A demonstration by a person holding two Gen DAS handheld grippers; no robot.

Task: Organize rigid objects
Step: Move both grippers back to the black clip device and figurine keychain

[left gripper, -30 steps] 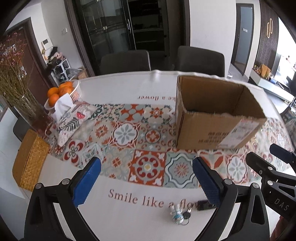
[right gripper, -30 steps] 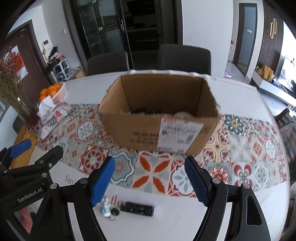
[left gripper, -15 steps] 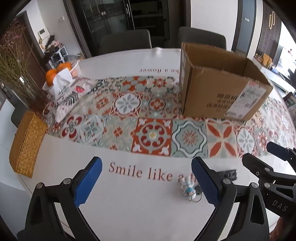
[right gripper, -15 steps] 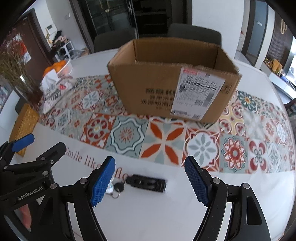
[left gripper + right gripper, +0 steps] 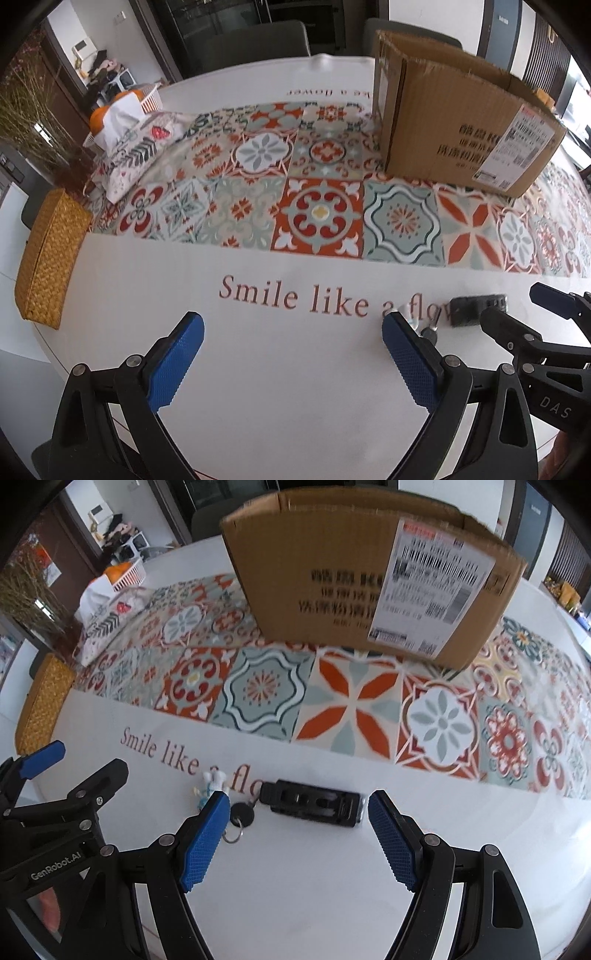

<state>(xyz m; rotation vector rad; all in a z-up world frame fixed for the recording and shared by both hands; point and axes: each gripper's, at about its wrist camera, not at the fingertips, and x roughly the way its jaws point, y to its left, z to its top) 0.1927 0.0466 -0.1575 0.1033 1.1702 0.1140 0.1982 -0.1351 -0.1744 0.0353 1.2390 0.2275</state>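
- Right wrist view: the right hand-held gripper [image 5: 295,812] stands wide apart, nothing clamped — the black clip-like block [image 5: 310,808] lies on the table [image 5: 314,878] between its blue pads.
- Left of that block: a small key with a figurine [image 5: 214,786].
- Left hand-held gripper [image 5: 291,332] — wide, empty, left of the block.
- Beyond the block: the cardboard box [image 5: 369,583].

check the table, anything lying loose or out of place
Two things lie loose on the bare white tablecloth in front of the cardboard box: a black rectangular gadget and, touching its left end, a key ring with a small white figurine. The box's top edge looks ragged.
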